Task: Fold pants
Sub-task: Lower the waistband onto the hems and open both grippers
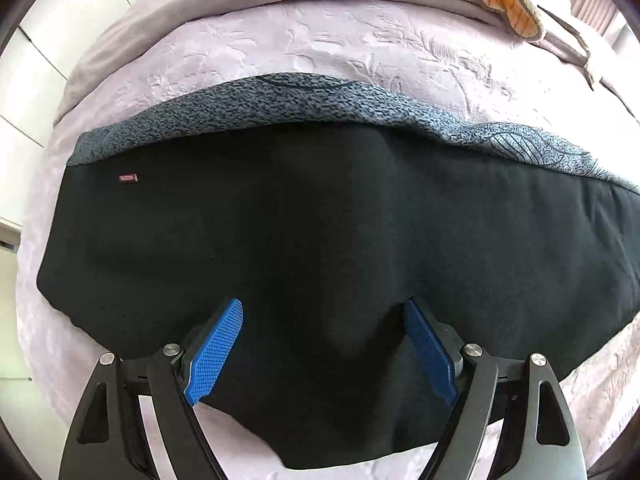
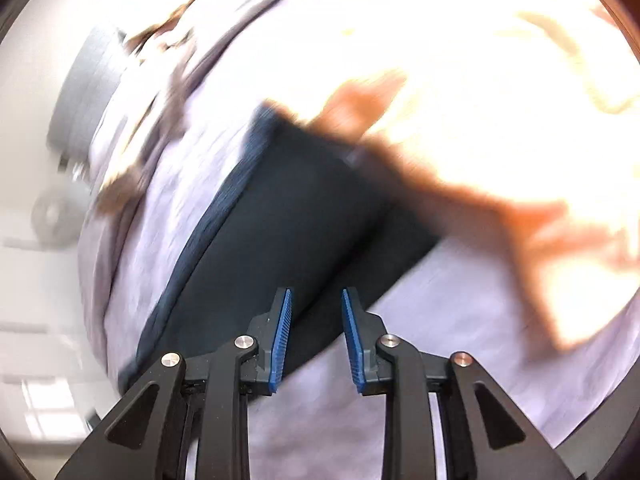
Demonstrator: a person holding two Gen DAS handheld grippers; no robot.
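Black pants [image 1: 320,232] with speckled grey-blue inner face, folded flat on lilac bedspread

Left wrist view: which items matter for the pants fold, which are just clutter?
Job:
- black pants, laid flat
- grey patterned inner layer showing along their far edge
- left gripper, open above them
- right gripper, nothing between its pads

Lying about:
- lilac bedspread underneath
- plush item at the far right corner
- white cabinets, background
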